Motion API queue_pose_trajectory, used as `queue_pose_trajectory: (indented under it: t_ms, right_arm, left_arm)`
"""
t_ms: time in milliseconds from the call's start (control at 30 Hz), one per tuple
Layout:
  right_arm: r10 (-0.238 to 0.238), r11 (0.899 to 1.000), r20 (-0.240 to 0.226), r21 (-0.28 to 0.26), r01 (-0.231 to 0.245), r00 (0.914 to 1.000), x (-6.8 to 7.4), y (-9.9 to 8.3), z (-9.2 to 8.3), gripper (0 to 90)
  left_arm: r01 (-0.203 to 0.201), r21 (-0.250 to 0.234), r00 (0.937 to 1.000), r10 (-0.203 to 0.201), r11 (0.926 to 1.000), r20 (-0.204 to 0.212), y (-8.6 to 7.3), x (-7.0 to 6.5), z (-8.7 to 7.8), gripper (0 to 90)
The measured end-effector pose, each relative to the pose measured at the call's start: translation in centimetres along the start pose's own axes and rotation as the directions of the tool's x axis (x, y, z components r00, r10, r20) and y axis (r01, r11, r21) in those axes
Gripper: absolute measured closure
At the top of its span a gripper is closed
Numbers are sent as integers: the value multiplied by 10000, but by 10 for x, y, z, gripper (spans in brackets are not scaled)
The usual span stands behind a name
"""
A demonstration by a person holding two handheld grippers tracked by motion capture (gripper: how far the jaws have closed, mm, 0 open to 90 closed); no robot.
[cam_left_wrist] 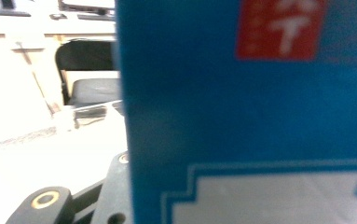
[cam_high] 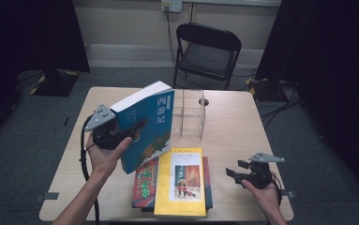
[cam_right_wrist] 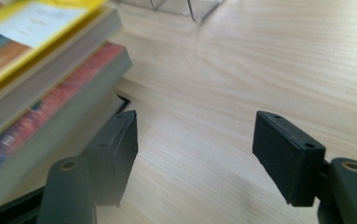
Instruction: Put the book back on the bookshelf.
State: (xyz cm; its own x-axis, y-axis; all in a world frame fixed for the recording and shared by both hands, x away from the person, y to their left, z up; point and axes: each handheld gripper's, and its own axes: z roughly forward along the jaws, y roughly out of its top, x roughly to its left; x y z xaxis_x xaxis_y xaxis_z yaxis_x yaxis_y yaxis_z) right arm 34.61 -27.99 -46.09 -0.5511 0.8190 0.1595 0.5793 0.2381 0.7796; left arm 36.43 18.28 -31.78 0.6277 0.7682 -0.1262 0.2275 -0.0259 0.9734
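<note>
The left gripper (cam_high: pixel 137 125) is clamped on the blue book (cam_high: pixel 146 123) and holds it tilted above the table (cam_high: pixel 233 136), at about nine o'clock from the clear acrylic book rack (cam_high: pixel 190 112), probably because it is meant for one of the rack's slots. The right gripper (cam_high: pixel 233 174) waits with jaws apart and nothing between them, low over the table at three o'clock of the book stack (cam_high: pixel 179 180), likely placed to take the next book.

Blue book (cam_left_wrist: pixel 250 112) blurred, cut off at edges, hiding one jaw.
</note>
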Motion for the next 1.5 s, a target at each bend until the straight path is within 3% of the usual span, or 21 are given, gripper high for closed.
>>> queue_pose_trajectory:
  t_ms: [67,167,267,467,600,767,833,1000,1067,1233,1500]
  right_arm:
    - [-166,9996,220,238,161,9996,-1,-2,5,289]
    - [-328,9974,430,648,300,9985,-2,-5,11,268]
    - [-260,9955,595,922,204,9979,-4,-7,15,230]
    - [-368,9932,977,1139,256,9945,-6,-11,19,221]
    - [-401,9889,992,1466,253,9943,-8,-16,24,201]
    - [-966,9891,1387,1237,796,9856,-3,-22,27,181]
    - [-921,9909,1432,1102,766,9854,-2,-24,27,180]
    - [-946,9919,1440,978,810,9850,-2,-26,27,179]
    - [-955,9919,1439,972,820,9850,-2,-26,27,179]
    - [-958,9919,1428,968,825,9851,-2,-26,27,178]
    - [-983,9919,1389,932,859,9854,-2,-26,27,176]
  left_arm:
    - [119,-82,9998,-120,9999,-165,2,7,-2,618]
    - [-20,-188,9987,10,9998,-515,5,13,-4,618]
    - [-26,-105,9973,18,9999,-729,10,20,-3,618]
    - [-48,-61,9918,40,10000,-1279,13,29,4,618]
    - [-104,-8,9876,102,9999,-1564,15,33,11,619]
    - [-89,-79,9844,74,9999,-1755,14,35,21,619]
    - [45,-146,9830,-71,9999,-1835,13,35,24,619]
    - [-140,164,9768,171,9998,-2135,11,36,36,619]
    - [34,99,9752,-11,9999,-2211,10,38,40,619]
    - [-35,151,9699,70,9999,-2434,10,38,51,619]
    - [-154,241,9668,210,9996,-2546,6,37,67,619]
